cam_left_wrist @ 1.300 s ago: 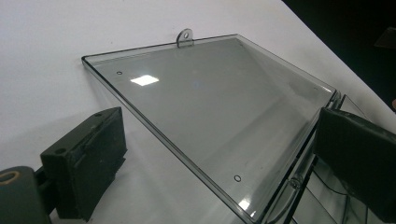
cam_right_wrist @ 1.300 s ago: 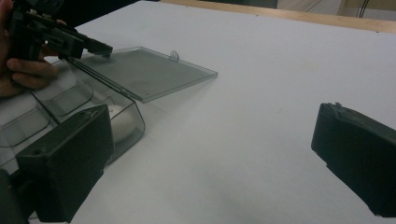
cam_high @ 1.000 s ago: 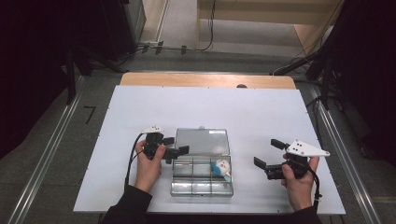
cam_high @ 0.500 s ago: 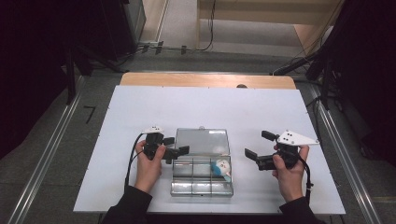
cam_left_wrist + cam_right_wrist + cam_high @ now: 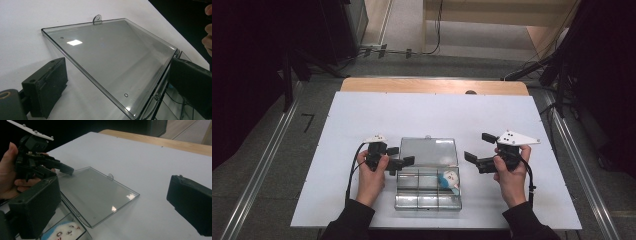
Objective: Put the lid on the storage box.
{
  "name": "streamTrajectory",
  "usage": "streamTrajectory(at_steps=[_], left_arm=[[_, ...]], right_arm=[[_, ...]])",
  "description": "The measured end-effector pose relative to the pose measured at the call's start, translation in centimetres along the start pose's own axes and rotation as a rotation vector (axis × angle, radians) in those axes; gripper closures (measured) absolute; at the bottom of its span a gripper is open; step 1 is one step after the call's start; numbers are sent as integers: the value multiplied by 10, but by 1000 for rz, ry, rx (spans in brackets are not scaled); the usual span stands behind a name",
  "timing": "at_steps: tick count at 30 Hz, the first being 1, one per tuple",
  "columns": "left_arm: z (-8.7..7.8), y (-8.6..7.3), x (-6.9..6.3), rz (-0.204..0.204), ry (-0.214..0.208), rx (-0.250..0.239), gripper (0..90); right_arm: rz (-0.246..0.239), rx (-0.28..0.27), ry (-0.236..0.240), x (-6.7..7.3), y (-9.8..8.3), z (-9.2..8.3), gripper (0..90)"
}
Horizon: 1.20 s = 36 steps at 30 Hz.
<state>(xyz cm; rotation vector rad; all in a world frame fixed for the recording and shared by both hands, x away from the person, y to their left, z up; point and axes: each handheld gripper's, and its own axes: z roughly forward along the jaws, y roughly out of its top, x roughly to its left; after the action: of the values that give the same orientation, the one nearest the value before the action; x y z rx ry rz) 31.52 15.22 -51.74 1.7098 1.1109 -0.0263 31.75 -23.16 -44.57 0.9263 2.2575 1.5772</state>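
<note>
clear plastic compartment box sits at the near centre of the white table, roughly 6 o'clock from the table's middle. its lid is swung fully open and lies flat on the table at the box's 12 o'clock side, hinged along the shared edge.

change noted: over the last 1 s the right gripper has travelled from well off the box's 3 o'clock side to just beside the lid's right edge. box, lid and left gripper read unchanged in that time. judgement: right side is closing in to work on the lid or the box contents; the lid is not yet touched by it.

gripper states: left gripper jaws spread wide, straddling the lid's left corner near the hinge, 1 jaw on the table outside the lid, 1 at the hinge side; nothing clamped. right gripper jaws wide apart, nothing between them but bare table and lid beyond.

materials: lid is thin, rigid, transparent, glossy, with a ceiling-light glare patch, a raised rim and a small round hanging tab at its far edge. box base is divided by clear walls into small cells; exact count hard to read. 1 cell at the right holds a small soft plush-like figure, white with blue, fuzzy surface, dark printed marks. table top is matt white, with a wood strip at 12 o'clock.
</note>
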Motion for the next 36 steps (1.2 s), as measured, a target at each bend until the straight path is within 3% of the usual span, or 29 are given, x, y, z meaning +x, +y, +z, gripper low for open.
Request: streamTrajectory(at_steps=[8, 19, 23, 27, 36], left_arm=[[0, 0, 0, -3, -1, 0, 24], [1, 0, 2, -15, -12, 10, 26], [1, 1, 3, -28, -2, 13, 70], [1, 1, 4, -38, -4, 14, 88], [1, 1, 4, -40, 3, 16, 133]], right_arm=[[42, 16, 63, 0, 3, 16, 0], [145, 102, 107, -1, -10, 37, 9], [182, 131, 122, 0, -17, 47, 29], [224, 151, 124, -2, -23, 53, 42], [304, 193, 70, -3, -31, 62, 151]])
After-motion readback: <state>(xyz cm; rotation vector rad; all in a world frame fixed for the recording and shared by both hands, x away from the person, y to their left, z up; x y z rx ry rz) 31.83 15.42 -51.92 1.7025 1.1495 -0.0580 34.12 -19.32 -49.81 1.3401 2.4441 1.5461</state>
